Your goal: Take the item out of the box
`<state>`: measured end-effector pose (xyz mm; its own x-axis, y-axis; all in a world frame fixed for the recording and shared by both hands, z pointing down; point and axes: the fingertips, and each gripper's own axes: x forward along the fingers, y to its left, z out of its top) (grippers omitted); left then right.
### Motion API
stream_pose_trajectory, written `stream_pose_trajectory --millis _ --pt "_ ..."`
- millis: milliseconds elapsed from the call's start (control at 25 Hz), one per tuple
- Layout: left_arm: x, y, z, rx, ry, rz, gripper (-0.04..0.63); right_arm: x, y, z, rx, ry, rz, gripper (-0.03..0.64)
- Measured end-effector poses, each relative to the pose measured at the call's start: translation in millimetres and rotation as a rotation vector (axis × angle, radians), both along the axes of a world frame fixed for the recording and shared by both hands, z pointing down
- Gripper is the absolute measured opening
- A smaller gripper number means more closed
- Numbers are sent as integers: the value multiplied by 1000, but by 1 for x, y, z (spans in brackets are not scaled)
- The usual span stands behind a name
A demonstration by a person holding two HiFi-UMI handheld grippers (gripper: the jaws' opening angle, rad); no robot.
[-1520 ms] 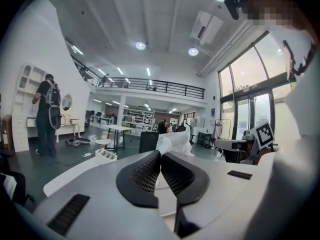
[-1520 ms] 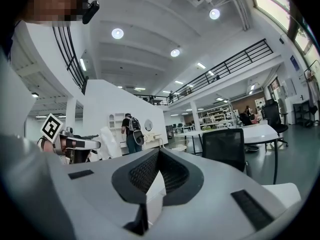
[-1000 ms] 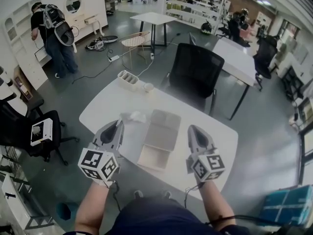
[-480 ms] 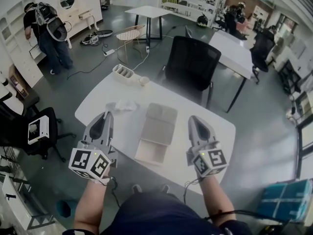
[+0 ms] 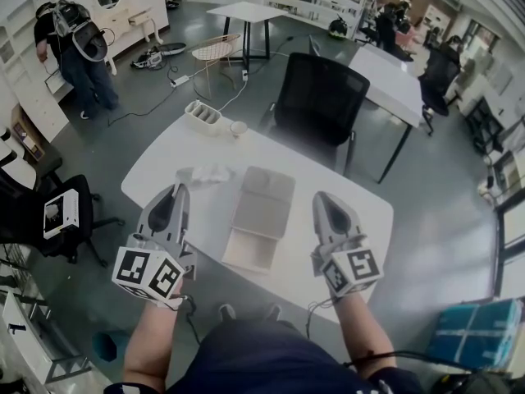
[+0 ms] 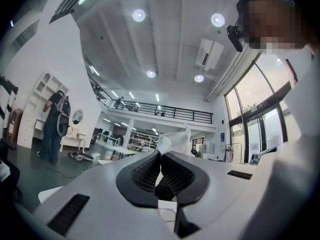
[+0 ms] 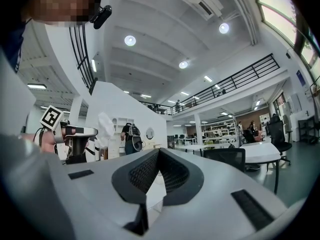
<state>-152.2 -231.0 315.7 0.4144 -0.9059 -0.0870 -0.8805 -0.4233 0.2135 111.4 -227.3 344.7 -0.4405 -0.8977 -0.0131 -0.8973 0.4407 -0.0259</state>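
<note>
Head view shows a white tabletop [image 5: 353,220] with a pale box [image 5: 254,251] lying open in the middle, its lid folded back on the far side. The left claw [image 5: 177,189] sits to the left of the box and the right claw [image 5: 321,197] to its right, both pointing away from the person. The item, a crumpled white wad [image 5: 210,173], is out of the box, just past the left claw's tip and beside the lid. In the left gripper view the jaws are clenched, and the wad [image 6: 176,135] rises straight from their tips (it looks pinched there). In the right gripper view the jaws meet at the tips, clenched on nothing. A black chair [image 5: 318,97] stands at the far edge.
</note>
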Motion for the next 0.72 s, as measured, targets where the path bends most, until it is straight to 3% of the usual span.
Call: stream_pose_trajectory --millis 720 --pt "-2 -1 8 -16 -6 2 34 1 -2 3 2 -4 7 8"
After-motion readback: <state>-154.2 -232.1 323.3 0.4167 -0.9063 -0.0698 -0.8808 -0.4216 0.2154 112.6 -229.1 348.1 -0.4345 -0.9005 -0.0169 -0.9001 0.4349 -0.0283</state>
